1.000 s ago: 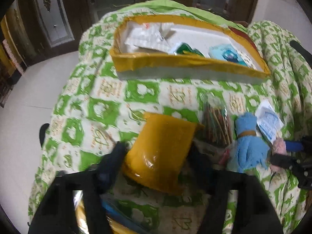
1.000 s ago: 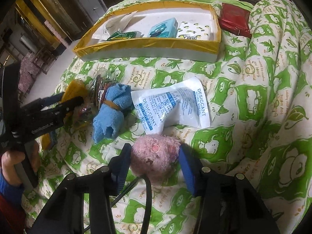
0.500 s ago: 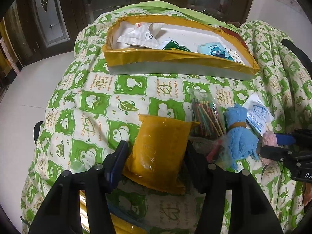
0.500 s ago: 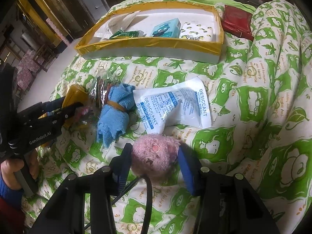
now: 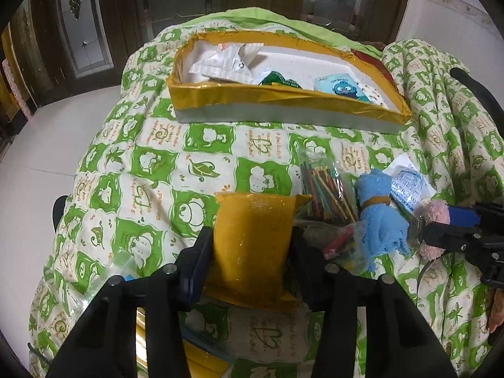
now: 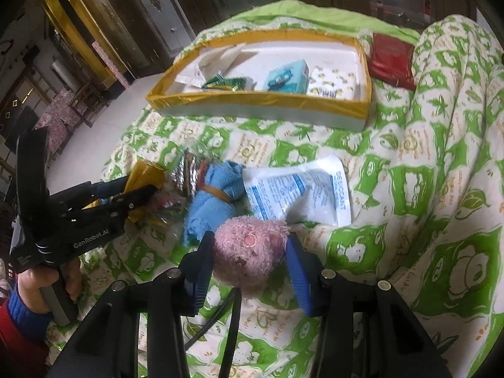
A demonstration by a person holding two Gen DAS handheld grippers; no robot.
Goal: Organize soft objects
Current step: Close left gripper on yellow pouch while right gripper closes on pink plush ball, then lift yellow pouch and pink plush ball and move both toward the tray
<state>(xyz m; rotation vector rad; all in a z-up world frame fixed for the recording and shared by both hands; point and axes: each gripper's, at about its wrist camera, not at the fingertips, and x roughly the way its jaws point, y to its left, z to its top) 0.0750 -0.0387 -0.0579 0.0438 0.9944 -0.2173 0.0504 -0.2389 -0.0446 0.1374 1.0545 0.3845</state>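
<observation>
A yellow foil pouch (image 5: pixel 252 239) lies on the green and white quilt between the fingers of my left gripper (image 5: pixel 250 252). Its jaws are closing and both pads touch the pouch's sides. In the right wrist view, my right gripper (image 6: pixel 249 252) is shut on a fluffy pink plush (image 6: pixel 252 245), which bulges between the blue pads. A rolled blue towel (image 5: pixel 378 220) with a brown band lies between the two grippers. The left gripper (image 6: pixel 126 201) shows at the left of the right wrist view, held by a hand (image 6: pixel 47 283).
A gold-rimmed white tray (image 5: pixel 283 100) at the far side holds several packets. A clear bag of coloured sticks (image 5: pixel 324 189) lies next to the pouch, with a white desiccant packet (image 6: pixel 302 195) beyond the plush. A red packet (image 6: pixel 390 60) sits by the tray's right end.
The left jaws have narrowed onto the yellow pouch, which now lies straighter between them. The right gripper keeps its hold on the pink plush with hardly any movement.
</observation>
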